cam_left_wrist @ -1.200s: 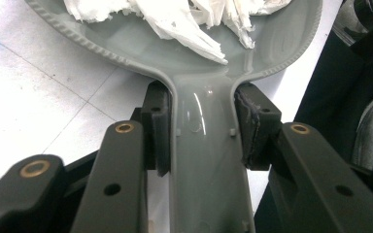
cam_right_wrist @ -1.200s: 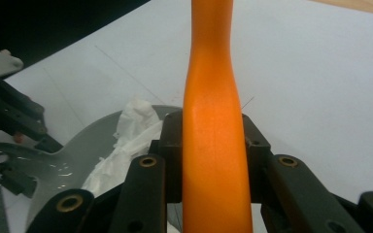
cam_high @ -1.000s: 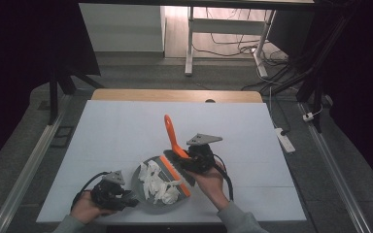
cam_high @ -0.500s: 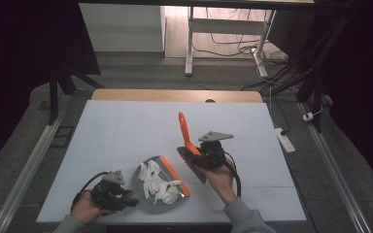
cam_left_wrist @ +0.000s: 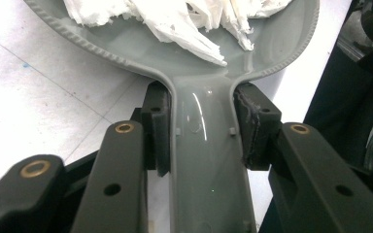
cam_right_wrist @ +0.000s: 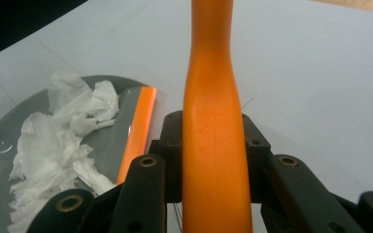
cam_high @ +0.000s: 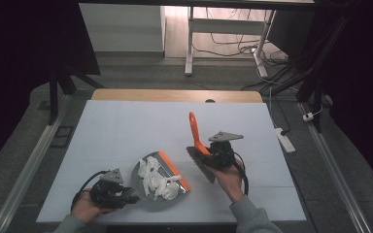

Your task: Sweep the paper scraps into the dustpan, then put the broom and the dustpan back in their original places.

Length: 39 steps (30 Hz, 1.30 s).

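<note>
Holding the dustpan (cam_high: pixel 148 187) by its grey handle (cam_left_wrist: pixel 206 160) with my left gripper (cam_high: pixel 111 190): in the left gripper view both pads press the handle's sides, one on each flank, so it's clamped on it. Pan sits flat on the white table (cam_high: pixel 126 131), near the front edge, left of centre. Crumpled white tissue (cam_high: pixel 156 180) is piled inside the pan; the left gripper view shows the paper (cam_left_wrist: pixel 175 17) heaped just past where the handle widens into the tray. Orange strip (cam_high: pixel 175 171) runs along the pan's far lip, on the side facing my right hand.

My right gripper (cam_high: pixel 212 155) is clenched on the brush (cam_high: pixel 196 145). In the right gripper view the orange brush handle (cam_right_wrist: pixel 213 136) runs straight up between the jaws, both pads tight against it. From the high view the handle points away from me, tilted slightly left, with the dark bristle head at the near end, low by my hand (cam_high: pixel 230 177). Can't tell whether the bristles touch the table.

Brush is just right of the pan, apart from it, a strip of bare table between them. The right gripper view puts the pan's orange lip (cam_right_wrist: pixel 138 131) and tissue to the left of the brush handle. Grey three-cornered plate (cam_high: pixel 226 136) sits on top of the right gripper.
</note>
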Motion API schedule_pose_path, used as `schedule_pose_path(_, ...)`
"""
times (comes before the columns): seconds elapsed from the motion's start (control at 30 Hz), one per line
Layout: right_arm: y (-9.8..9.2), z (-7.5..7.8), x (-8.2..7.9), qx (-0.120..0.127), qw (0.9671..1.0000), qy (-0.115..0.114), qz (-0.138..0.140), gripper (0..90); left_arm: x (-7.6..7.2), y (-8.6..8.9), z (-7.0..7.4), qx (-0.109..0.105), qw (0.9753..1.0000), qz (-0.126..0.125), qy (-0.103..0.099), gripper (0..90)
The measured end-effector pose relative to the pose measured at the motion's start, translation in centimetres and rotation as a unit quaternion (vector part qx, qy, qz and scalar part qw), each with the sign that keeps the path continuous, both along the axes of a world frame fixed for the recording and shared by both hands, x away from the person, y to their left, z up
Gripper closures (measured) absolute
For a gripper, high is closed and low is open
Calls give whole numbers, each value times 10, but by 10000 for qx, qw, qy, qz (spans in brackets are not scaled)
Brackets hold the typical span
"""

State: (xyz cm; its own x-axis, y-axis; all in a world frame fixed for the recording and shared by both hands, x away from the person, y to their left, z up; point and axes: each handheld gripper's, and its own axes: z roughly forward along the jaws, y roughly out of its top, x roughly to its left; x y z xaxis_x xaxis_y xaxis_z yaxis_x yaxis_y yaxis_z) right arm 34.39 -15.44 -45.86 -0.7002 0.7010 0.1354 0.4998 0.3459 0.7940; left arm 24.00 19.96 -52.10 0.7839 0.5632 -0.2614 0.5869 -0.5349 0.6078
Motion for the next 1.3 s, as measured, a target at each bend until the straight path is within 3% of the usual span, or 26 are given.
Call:
schedule_pose_path(0.5, -24, 8, -4, 78, 9993, -205, 304, 703, -1, 3, 8, -257, 9979, 553, -235, 613)
schedule_pose_path(0.87, -34, 6, -7, -13, 9992, -165, 357, 702, -1, 6, 10, -385, 9949, 881, -320, 613)
schedule_pose_path(1.3, -51, 1, -10, -69, 9991, -44, 423, 702, 0, 14, 10, -487, 9868, 1511, -312, 613)
